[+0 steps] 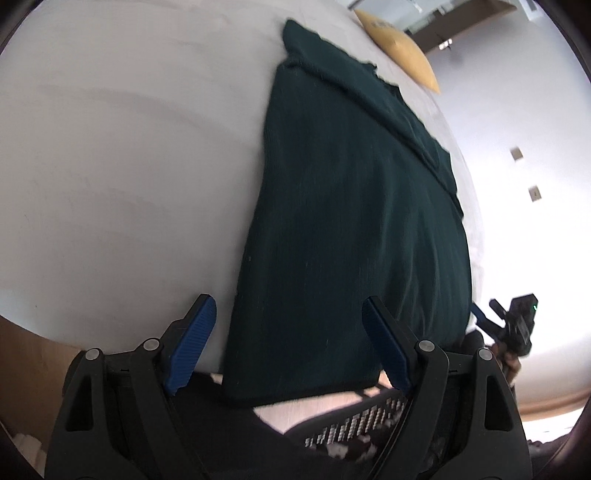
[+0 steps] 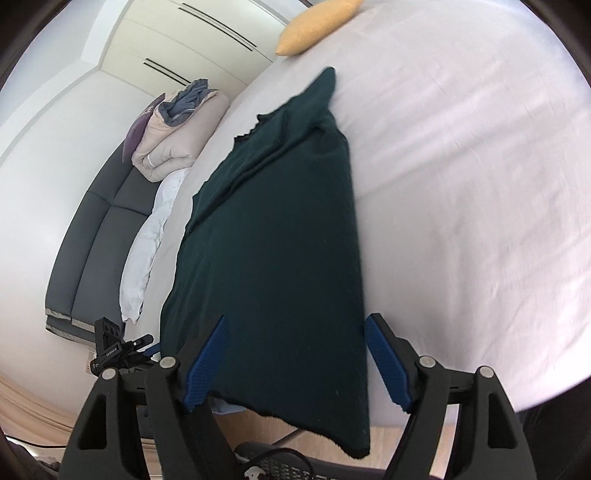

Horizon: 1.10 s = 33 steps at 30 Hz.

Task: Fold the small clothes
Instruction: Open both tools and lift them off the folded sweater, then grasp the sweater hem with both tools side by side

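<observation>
A dark green knit garment (image 1: 343, 221) lies folded lengthwise on a white bed (image 1: 129, 166), its near hem hanging over the bed edge. My left gripper (image 1: 288, 314) is open, its blue pads either side of the garment's near left corner, not closed on it. In the right wrist view the same garment (image 2: 273, 251) runs away from me, and my right gripper (image 2: 295, 328) is open astride its near right corner. The right gripper also shows at the far right of the left wrist view (image 1: 511, 323).
A yellow pillow (image 2: 317, 26) lies at the far end of the bed (image 2: 461, 166). A folded duvet pile (image 2: 177, 136) sits on a dark sofa (image 2: 96, 236) left of the bed. Wooden floor (image 2: 380, 439) and a patterned dark item lie below the bed edge.
</observation>
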Tool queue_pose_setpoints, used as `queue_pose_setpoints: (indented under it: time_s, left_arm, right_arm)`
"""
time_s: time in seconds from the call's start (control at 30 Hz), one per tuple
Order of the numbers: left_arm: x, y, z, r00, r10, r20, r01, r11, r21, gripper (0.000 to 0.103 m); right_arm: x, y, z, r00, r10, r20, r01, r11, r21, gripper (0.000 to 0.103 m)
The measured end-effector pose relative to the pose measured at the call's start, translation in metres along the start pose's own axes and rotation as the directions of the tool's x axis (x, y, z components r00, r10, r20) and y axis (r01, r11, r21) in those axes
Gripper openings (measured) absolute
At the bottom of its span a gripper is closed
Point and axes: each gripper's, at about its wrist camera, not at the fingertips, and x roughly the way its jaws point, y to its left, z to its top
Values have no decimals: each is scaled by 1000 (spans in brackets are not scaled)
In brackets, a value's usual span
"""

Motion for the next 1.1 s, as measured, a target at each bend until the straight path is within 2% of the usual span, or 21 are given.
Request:
queue_pose_setpoints:
  time_s: [0.07,0.23,0.33,0.43,0.67,0.77,0.83,1.0,1.1]
  left_arm:
    - [2,6,-1,999,-29,-34,29,1000,-3,81]
    - [2,18,6,994,-104,-46,102,994,-43,81]
    - [1,21,7,992,-115,-51,113,993,-40,80]
    - [8,21,4,987,-114,-110,113,993,-20,78]
    - [15,18,8,979,-109,-175,112,994,13,76]
    - [20,16,10,975,-93,-203,100,995,22,55]
    - [25,17,13,971,-98,-220,102,995,11,32]
    - [34,16,15,965,-116,-236,117,993,-9,26]
    - [38,12,15,966,-115,-232,116,993,-9,14]
  right_arm:
    - [1,-2,-1,1000,12,-1,-12,1000,13,78]
    - [2,1,0,1000,23,-7,-23,1000,17,79]
    - [0,-1,0,1000,26,-7,-26,999,27,79]
    - [0,-2,1,999,30,-15,-29,999,32,79]
    - [-3,-5,-4,998,52,-40,-50,998,49,79]
    - [-8,-9,-7,998,48,-46,-45,997,56,78]
    - [-10,-13,-8,998,48,-46,-45,997,61,78]
    - [-16,-15,-11,998,42,-49,-38,997,69,78]
    - [-17,-16,-14,997,35,-69,-31,997,64,78]
